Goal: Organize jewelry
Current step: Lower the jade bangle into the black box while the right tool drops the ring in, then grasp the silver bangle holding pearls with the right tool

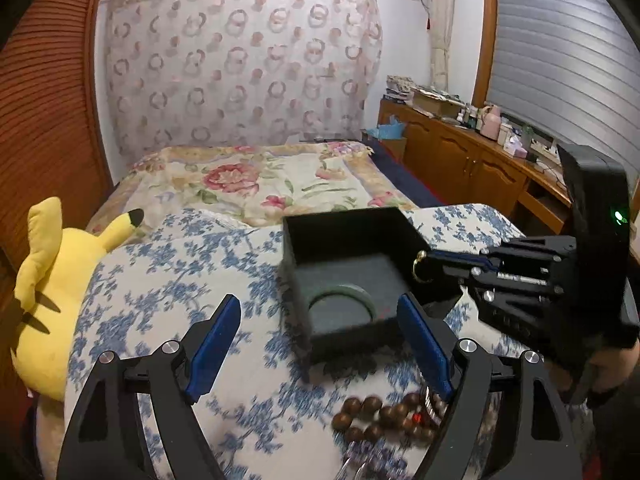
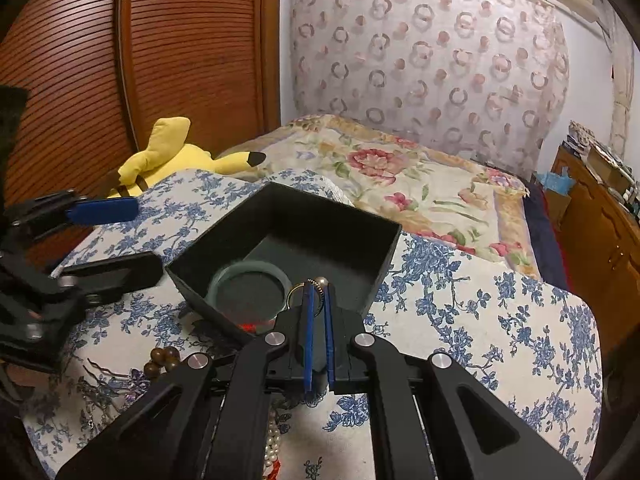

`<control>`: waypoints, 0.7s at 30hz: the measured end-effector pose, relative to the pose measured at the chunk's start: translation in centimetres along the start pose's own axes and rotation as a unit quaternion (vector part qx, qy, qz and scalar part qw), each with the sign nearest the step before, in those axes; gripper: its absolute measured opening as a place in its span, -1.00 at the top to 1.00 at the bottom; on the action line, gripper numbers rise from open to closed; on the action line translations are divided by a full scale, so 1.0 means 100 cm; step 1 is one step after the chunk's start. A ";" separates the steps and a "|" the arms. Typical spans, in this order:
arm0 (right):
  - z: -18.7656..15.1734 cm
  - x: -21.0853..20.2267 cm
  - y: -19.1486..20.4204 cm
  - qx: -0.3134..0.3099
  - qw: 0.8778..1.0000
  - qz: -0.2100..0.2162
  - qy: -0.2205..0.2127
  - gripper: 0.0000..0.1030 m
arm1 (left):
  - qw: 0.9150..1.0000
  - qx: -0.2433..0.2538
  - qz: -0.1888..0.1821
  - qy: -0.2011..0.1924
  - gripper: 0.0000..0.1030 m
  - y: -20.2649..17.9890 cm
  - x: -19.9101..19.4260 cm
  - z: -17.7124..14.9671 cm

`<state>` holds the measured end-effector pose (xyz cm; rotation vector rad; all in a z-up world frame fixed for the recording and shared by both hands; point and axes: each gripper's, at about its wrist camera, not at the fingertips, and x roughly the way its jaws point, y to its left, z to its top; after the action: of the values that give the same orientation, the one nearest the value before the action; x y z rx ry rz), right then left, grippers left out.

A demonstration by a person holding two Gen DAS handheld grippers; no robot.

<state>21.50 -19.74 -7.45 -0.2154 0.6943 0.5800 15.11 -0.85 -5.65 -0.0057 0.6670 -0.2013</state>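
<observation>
An open black box (image 1: 344, 220) stands on the blue-flowered cloth (image 1: 168, 280), with a pale green bangle (image 1: 342, 298) lying flat on its dark lining. My left gripper (image 1: 318, 300) is open, its blue pads (image 1: 218, 344) on either side of the box's near corner without pressing it. My right gripper (image 2: 316, 286) is shut on a thin gold ring (image 2: 297, 294) and holds it over the box (image 2: 304, 208), beside the bangle (image 2: 248, 276). From the left wrist view the ring (image 1: 419, 266) hangs at the box's right rim. Brown wooden beads (image 1: 384, 420) lie near me.
A yellow plush toy (image 1: 52, 288) lies at the cloth's left edge. A floral quilt (image 1: 256, 184) covers the bed behind the box. A pearl strand (image 2: 272, 440) lies under my right gripper. A wooden cabinet (image 1: 460, 152) runs along the right wall.
</observation>
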 end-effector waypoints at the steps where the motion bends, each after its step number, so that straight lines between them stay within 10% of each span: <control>1: -0.001 0.000 0.000 0.001 1.000 0.000 -0.001 0.78 | 1.000 -0.001 0.000 0.001 -0.51 0.003 -0.004 -0.004; 11: -0.011 -0.029 0.006 0.000 1.000 -0.002 -0.026 0.49 | 1.000 -0.001 0.006 0.011 -0.57 0.009 -0.025 -0.037; 21: -0.053 -0.054 0.033 -0.017 0.999 0.025 -0.014 -0.33 | 1.000 0.005 0.007 0.023 -0.69 0.012 -0.036 -0.064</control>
<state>13.43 -21.35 -7.89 -0.2214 0.6652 0.6426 8.66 1.37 -8.53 0.0134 0.7126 -0.1928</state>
